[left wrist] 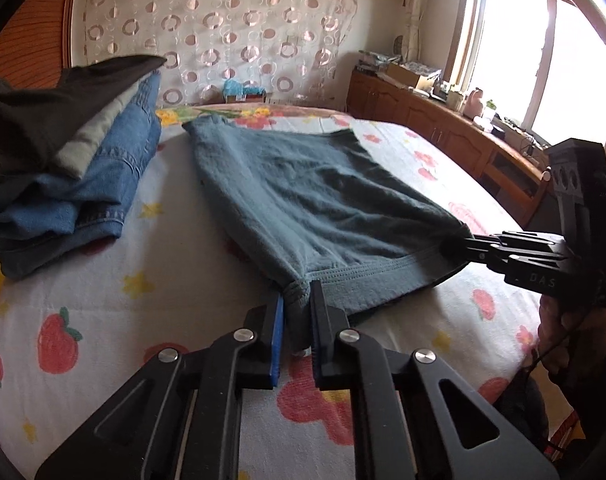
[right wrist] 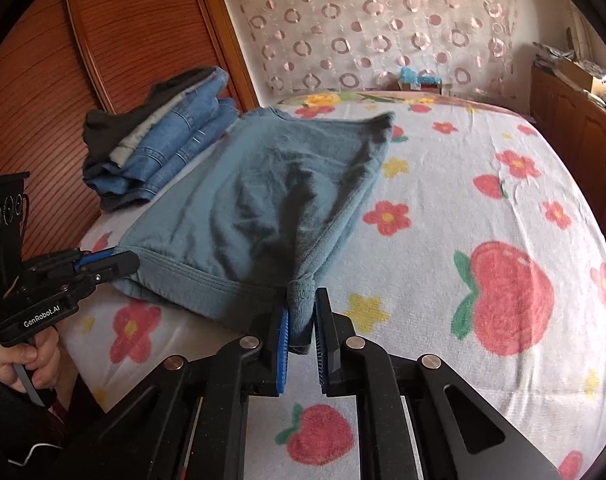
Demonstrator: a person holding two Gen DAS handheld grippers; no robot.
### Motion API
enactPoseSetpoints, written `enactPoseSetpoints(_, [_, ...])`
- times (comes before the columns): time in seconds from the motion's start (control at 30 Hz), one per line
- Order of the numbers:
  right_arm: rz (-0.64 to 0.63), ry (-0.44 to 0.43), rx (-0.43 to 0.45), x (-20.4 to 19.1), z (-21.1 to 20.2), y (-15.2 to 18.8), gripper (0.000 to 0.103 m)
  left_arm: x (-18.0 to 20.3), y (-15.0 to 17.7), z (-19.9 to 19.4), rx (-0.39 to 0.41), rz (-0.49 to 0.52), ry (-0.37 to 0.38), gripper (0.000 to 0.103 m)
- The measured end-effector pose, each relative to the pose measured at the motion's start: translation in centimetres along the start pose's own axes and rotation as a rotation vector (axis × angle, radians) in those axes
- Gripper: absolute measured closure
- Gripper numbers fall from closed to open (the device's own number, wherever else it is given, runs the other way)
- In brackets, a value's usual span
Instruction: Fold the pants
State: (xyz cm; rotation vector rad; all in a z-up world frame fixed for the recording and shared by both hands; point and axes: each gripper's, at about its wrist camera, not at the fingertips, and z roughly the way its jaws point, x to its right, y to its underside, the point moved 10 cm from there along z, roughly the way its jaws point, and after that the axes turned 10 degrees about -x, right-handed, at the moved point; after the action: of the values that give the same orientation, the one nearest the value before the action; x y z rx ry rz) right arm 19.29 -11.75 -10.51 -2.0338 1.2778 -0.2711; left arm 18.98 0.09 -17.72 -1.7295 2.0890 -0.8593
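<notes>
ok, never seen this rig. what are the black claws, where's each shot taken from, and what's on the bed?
No robot arm here: a person holds a two-finger gripper in each hand, each with a fisheye camera looking along its fingers. One picture is from the left gripper, the other from the right gripper, and each also shows the other at its edge. Both are shut on the near corners of teal pants lying on a floral bedsheet. A stack of folded clothes, jeans among them, sits at the far left of the bed.
</notes>
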Motion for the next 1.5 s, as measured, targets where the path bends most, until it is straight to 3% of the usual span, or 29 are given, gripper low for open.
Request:
enactPoseSetpoints(0.27, [-0.016,-0.033,0.034,-1.2,-2.8,0.4,0.092,0.9,0.0,-4.0,0.05,0.017,0.048,0.091])
enactPoseSetpoints(0.57, [-0.019,-0.039,0.033,-1.6,-4.6,2.2,0.092,2.6,0.6,-6.0,0.055,0.046,0.079,0.091])
enactPoseSetpoints(0.87, [-0.042,-0.038,0.084,-2.4,-8.0,2.2,0.092,3.5,-0.4,-8.2,0.099,0.08,0.046,0.091])
enactPoseSetpoints(1.5, [-0.081,-0.042,0.156,-3.0,-13.1,2.9,0.092,6.3,-1.1,-13.5,0.184,0.143,0.07,0.091])
